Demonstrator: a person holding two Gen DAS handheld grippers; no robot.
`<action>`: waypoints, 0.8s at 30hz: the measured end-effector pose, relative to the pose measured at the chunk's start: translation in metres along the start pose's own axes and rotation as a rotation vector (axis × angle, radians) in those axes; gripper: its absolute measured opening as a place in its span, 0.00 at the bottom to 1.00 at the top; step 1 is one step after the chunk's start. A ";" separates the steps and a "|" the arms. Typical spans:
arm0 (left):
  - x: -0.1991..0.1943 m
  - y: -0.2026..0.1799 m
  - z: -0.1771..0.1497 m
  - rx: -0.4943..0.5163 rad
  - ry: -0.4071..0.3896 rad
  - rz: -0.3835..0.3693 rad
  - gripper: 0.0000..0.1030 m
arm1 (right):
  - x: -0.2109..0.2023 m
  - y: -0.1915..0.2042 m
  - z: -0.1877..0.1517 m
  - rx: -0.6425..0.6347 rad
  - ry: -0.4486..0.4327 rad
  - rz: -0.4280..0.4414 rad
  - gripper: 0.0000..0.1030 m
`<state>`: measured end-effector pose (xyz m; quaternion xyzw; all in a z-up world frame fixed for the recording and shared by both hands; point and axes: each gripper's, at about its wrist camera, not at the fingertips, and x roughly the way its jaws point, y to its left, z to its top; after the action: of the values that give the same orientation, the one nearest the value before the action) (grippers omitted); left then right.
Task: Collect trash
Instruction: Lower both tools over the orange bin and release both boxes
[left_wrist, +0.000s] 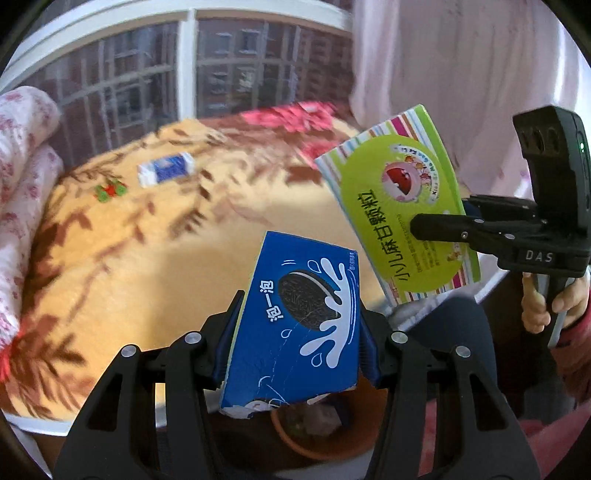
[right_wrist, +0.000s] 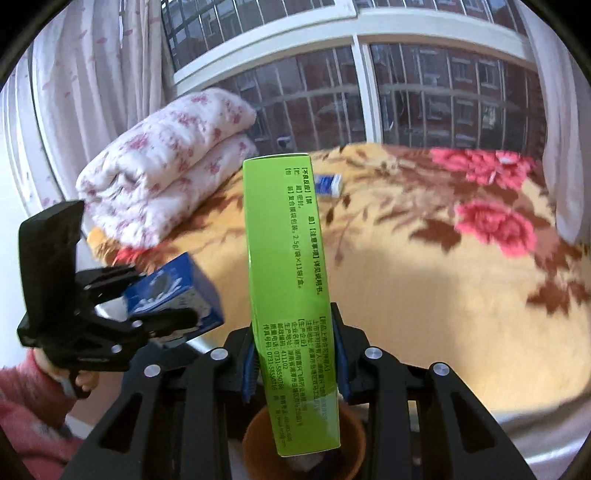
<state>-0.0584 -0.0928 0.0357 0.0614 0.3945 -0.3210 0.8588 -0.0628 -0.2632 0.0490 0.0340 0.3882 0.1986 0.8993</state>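
Observation:
My left gripper (left_wrist: 299, 343) is shut on a blue biscuit box (left_wrist: 295, 317), its torn lower end hanging over a round orange bin (left_wrist: 332, 448). To the right, my right gripper (left_wrist: 436, 229) clamps a green striped medicine box (left_wrist: 399, 206). In the right wrist view the right gripper (right_wrist: 295, 354) holds the green box (right_wrist: 288, 258) by its two broad faces, upright above the orange bin (right_wrist: 255, 439). The left gripper (right_wrist: 168, 297) with the blue box (right_wrist: 177, 291) is at the left. A small blue-white packet (left_wrist: 166, 168) (right_wrist: 330, 184) lies on the bed.
A yellow floral blanket (right_wrist: 424, 295) covers the bed under a barred window. A folded pink-flowered quilt (right_wrist: 166, 162) sits at its left end. A tiny green and red object (left_wrist: 110, 190) lies near the packet. Pale curtains hang at both sides. A person's hand (left_wrist: 535, 310) grips the right handle.

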 end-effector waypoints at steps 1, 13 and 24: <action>0.003 -0.003 -0.006 0.009 0.019 -0.012 0.50 | 0.000 0.000 -0.013 0.012 0.027 0.006 0.32; 0.091 -0.022 -0.096 0.012 0.356 -0.084 0.50 | 0.050 -0.005 -0.124 0.090 0.333 0.011 0.32; 0.159 -0.014 -0.137 -0.070 0.541 -0.078 0.58 | 0.099 -0.020 -0.164 0.152 0.481 -0.051 0.56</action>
<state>-0.0774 -0.1351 -0.1693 0.1000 0.6225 -0.3120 0.7107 -0.1110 -0.2592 -0.1372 0.0436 0.6057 0.1486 0.7805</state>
